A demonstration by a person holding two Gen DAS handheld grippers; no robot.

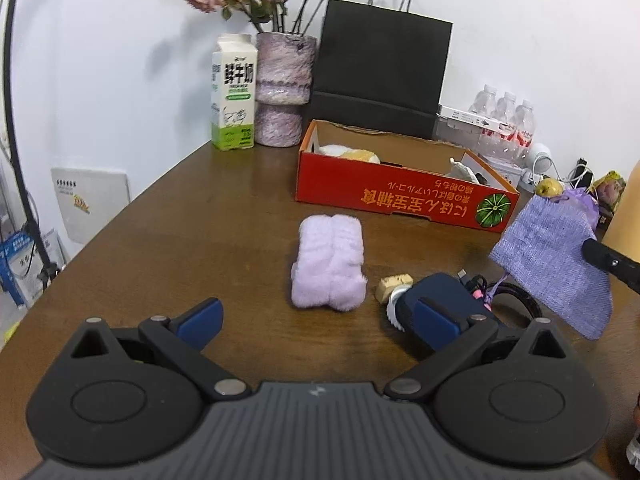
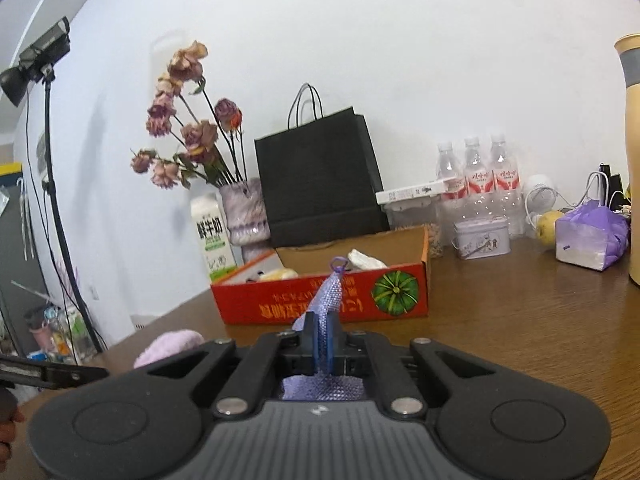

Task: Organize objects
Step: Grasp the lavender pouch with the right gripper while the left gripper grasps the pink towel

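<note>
Right hand-held gripper (image 2: 322, 344): clamped on the purple mesh pouch (image 2: 330, 300), lifted off the counter (image 2: 520, 320) in front of the red box (image 2: 320, 304).
Left hand-held gripper (image 1: 316, 316): jaws wide, empty.
Lilac towel (image 1: 328, 260): on the counter, near side of the red box.

Lilac woven pouch (image 1: 554, 258); fluffy pale-purple towel (image 1: 329, 261); red box (image 1: 400, 188) with green pumpkin print; black paper bag (image 1: 380, 68); brown wooden surface (image 1: 200, 240).

- The left gripper (image 1: 318, 322) hovers low over the table, its blue-padded jaws spread wide with nothing between them.
- The right gripper (image 2: 322, 344) is clamped tight (a lilac pouch (image 2: 330, 296) pinched between its pads), raised and nearly level.
</note>
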